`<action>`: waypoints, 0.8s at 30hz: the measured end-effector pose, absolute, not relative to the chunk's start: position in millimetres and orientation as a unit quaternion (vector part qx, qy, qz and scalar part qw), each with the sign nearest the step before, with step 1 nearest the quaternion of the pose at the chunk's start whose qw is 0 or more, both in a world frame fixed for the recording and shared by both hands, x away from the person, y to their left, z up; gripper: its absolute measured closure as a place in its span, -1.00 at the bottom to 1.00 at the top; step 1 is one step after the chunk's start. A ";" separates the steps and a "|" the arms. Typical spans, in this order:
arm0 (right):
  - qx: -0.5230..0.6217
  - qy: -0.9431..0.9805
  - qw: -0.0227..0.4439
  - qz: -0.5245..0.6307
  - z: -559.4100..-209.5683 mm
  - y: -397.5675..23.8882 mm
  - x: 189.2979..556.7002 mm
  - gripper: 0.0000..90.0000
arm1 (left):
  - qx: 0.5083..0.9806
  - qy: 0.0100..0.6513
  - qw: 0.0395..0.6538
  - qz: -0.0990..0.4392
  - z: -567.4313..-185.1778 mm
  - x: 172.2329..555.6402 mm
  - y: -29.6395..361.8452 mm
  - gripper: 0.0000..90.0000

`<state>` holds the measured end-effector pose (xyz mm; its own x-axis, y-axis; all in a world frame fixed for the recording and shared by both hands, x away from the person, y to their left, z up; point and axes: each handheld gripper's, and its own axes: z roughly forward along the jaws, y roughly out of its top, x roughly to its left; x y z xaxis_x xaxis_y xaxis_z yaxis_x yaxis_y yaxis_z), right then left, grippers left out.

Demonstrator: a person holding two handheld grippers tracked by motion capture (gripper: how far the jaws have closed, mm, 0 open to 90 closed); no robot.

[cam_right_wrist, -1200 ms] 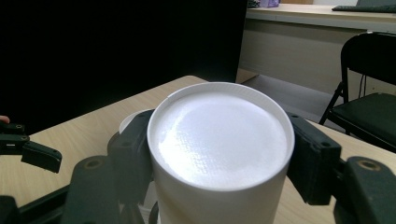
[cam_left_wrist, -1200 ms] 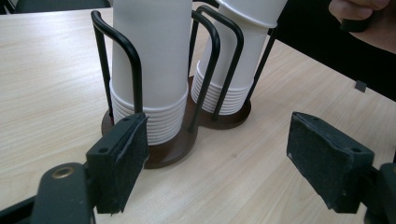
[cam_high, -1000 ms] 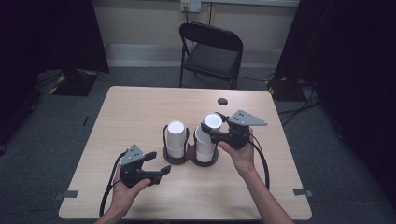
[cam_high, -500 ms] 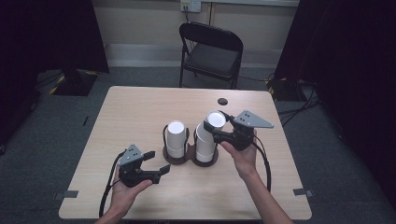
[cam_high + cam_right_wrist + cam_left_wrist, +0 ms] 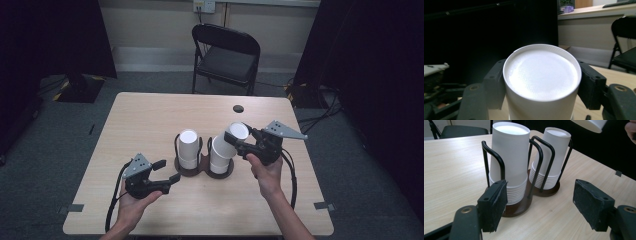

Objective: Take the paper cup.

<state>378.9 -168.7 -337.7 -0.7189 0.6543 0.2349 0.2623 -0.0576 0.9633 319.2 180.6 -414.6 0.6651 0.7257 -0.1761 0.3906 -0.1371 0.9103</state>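
Note:
A black wire holder on a brown base (image 5: 202,169) keeps two stacks of upside-down white paper cups, the left stack (image 5: 188,148) and the right stack (image 5: 219,156). My right gripper (image 5: 240,143) is shut on a single white cup (image 5: 234,135), tilted just above and right of the right stack. In the right gripper view that cup (image 5: 541,75) sits squeezed between both pads. My left gripper (image 5: 168,171) hovers open at the front left of the holder. Its jaws have just been closing a little, with nothing between the pads (image 5: 492,205); both stacks (image 5: 510,160) stand just beyond them.
The wooden table (image 5: 150,115) has a small dark round spot (image 5: 238,108) near its far edge. A black folding chair (image 5: 227,55) stands behind the table. Cables trail from both grippers toward the front edge.
My right gripper has carried the single cup up and to the right, off the right stack, and tilted it. The left hand has stayed in place.

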 end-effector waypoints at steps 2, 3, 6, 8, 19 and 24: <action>0.355 0.665 0.141 0.642 -339.5 -170.7 378.5 -0.24 | 0.739 0.378 0.536 0.154 -414.7 319.7 179.5 -0.40; 0.358 0.665 0.137 0.641 -340.7 -171.9 378.7 -0.24 | 0.741 0.376 0.534 0.155 -414.7 319.9 178.7 -0.40; 0.366 0.663 0.112 0.643 -344.6 -175.2 378.8 -0.24 | 0.744 0.369 0.536 0.152 -413.6 320.2 175.0 -0.42; 0.373 0.661 0.096 0.644 -347.5 -176.6 377.5 -0.24 | 0.747 0.355 0.540 0.155 -412.6 319.6 171.6 -0.42; 0.399 0.637 0.008 0.660 -360.3 -177.1 371.1 -0.24 | 0.752 0.327 0.550 0.159 -408.6 314.1 161.2 -0.20; 0.399 0.628 -0.036 0.667 -362.7 -172.4 368.6 -0.23 | 0.753 0.315 0.555 0.157 -409.2 311.9 155.7 -0.19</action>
